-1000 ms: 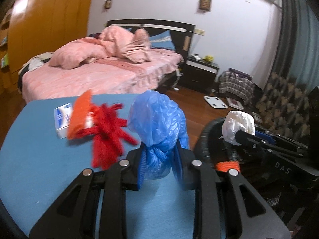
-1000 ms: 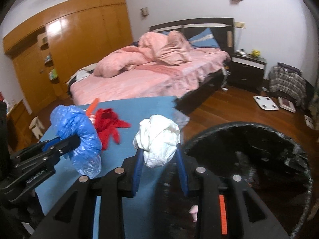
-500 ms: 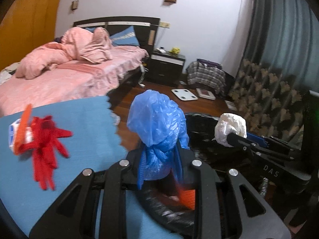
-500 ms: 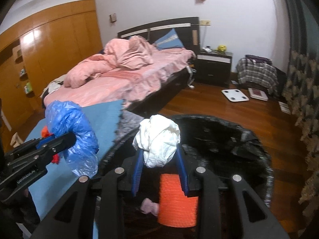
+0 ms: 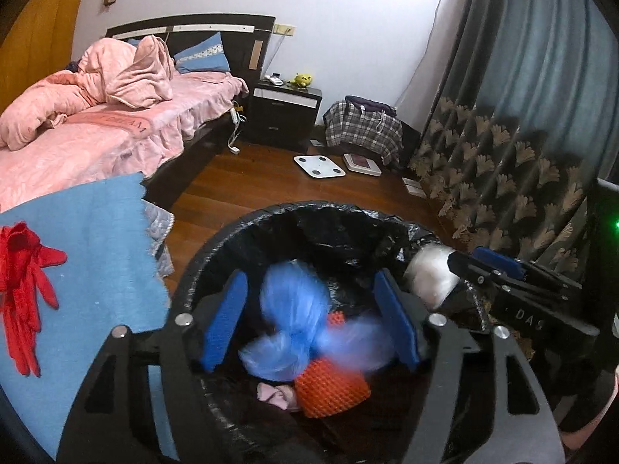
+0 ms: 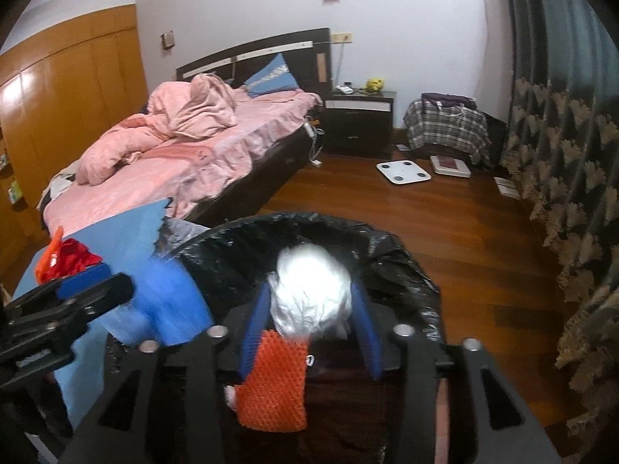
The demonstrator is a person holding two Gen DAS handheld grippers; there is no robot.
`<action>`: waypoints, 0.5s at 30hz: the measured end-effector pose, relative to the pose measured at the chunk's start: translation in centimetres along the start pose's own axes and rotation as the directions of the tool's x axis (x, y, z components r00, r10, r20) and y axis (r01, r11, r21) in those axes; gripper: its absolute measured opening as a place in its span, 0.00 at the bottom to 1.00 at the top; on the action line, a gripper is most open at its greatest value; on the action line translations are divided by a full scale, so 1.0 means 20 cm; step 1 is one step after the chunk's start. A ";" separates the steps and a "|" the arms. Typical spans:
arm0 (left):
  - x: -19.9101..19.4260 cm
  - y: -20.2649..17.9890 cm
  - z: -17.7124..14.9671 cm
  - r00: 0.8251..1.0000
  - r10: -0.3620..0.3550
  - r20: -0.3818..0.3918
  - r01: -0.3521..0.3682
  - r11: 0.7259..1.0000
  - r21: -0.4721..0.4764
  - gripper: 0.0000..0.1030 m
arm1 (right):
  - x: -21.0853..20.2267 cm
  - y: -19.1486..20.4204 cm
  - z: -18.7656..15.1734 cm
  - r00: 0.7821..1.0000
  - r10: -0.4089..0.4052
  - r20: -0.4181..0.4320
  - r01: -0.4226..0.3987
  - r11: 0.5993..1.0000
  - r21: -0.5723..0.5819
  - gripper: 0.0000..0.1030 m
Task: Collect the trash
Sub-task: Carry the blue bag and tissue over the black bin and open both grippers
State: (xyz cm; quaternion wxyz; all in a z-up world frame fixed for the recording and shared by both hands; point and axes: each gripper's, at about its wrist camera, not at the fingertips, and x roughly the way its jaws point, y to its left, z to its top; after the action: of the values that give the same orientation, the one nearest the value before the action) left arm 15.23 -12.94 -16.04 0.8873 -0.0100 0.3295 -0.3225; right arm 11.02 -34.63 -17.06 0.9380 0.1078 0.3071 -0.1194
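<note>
The left gripper (image 5: 311,323) hangs over the bin, its jaws opening; the flat blue pads (image 5: 226,323) stand clear of the blue plastic bag (image 5: 305,324), a thin, crinkled bundle smeared by blur between them and seemingly dropping loose. The right gripper (image 6: 309,328) is opening too — its blue pads (image 6: 253,332) flank a crumpled white bag (image 6: 311,295), glossy and rounded, which is blurred; whether the pads still touch it is hard to say, though a gap shows on the right side.

Below both sits the round trash bin (image 5: 271,212), lined with wrinkled, shiny black plastic folded over the rim. Inside lie an orange piece with a knobbly, mesh-like surface (image 5: 329,390) and a small soft pink scrap (image 5: 274,394).

To the left, a flat blue mat (image 5: 89,239) with a jagged edge carries limp red gloves (image 5: 23,290). Beyond — a bed (image 5: 96,131) with a rumpled pink quilt, on a polished wooden floor (image 5: 240,181).
</note>
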 end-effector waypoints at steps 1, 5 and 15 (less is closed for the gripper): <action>-0.02 0.02 0.00 1.000 0.015 0.005 -0.015 1.000 -0.004 0.73 | 0.00 0.00 0.00 1.000 -0.003 0.001 0.003 1.000 0.003 0.57; -0.14 0.14 -0.01 0.995 0.089 0.038 -0.087 0.995 -0.050 0.81 | -0.01 0.05 0.01 1.000 -0.009 0.020 0.009 1.000 -0.003 0.91; -0.47 0.56 -0.11 0.931 0.358 0.070 -0.347 0.928 -0.136 0.84 | 0.00 0.52 0.03 0.988 0.156 0.022 -0.153 0.984 -0.086 0.94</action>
State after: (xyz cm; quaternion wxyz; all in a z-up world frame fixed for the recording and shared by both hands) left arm 14.87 1.75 -14.81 0.9430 -0.0196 0.3028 -0.1363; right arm 14.41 -24.95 -15.35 0.9524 0.0899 0.2891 -0.0348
